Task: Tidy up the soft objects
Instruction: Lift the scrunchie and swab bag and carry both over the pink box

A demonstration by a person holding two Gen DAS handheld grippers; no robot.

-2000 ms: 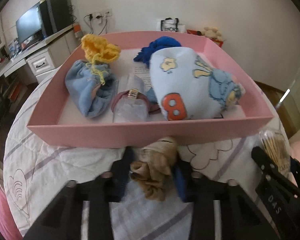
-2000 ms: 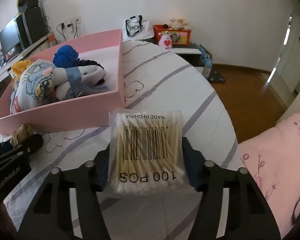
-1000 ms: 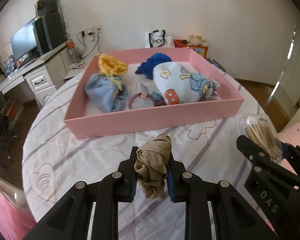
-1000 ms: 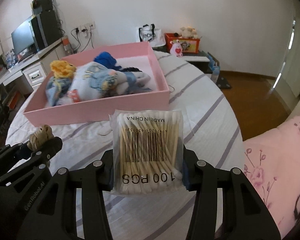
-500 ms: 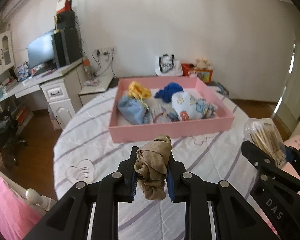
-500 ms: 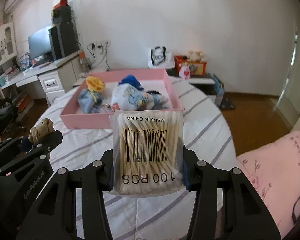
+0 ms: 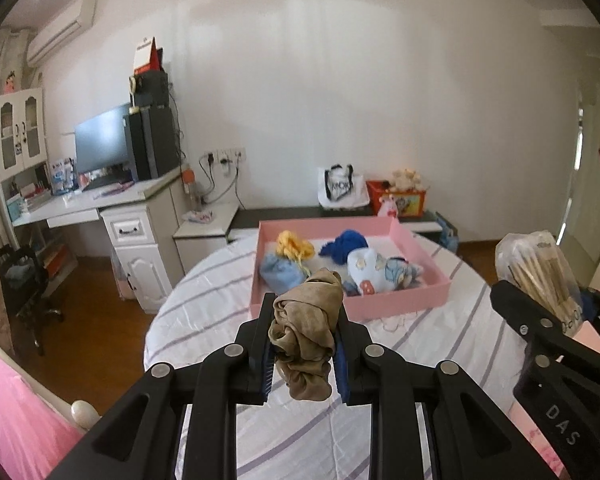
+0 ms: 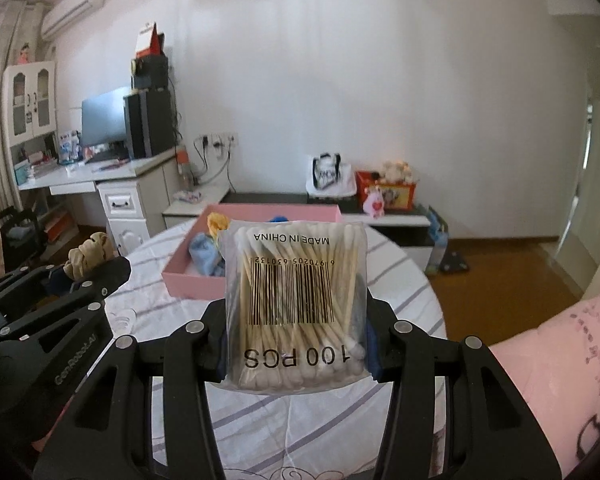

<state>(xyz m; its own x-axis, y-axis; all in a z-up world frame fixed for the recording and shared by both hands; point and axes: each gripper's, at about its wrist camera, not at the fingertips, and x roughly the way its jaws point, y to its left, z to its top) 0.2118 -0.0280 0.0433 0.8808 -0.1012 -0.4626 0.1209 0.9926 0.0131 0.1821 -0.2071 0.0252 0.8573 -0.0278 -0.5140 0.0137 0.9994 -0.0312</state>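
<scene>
My left hand-held gripper (image 7: 303,344) grasps a tan scrunchie (image 7: 306,340). My right hand-held gripper (image 8: 296,344) grasps a cotton-swab pack (image 8: 296,304). Pink box (image 7: 404,304) of soft items sits ahead on the striped bed (image 7: 204,320).

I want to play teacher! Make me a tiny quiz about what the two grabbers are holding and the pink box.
1. True or false: the left gripper holds a tan scrunchie.
2. What does the right gripper hold? A) a sock B) a bag of cotton swabs C) nothing
3. Fill in: the pink box sits on a round table with a ______ cloth.

Key: 1 true; 2 B; 3 striped.
</scene>
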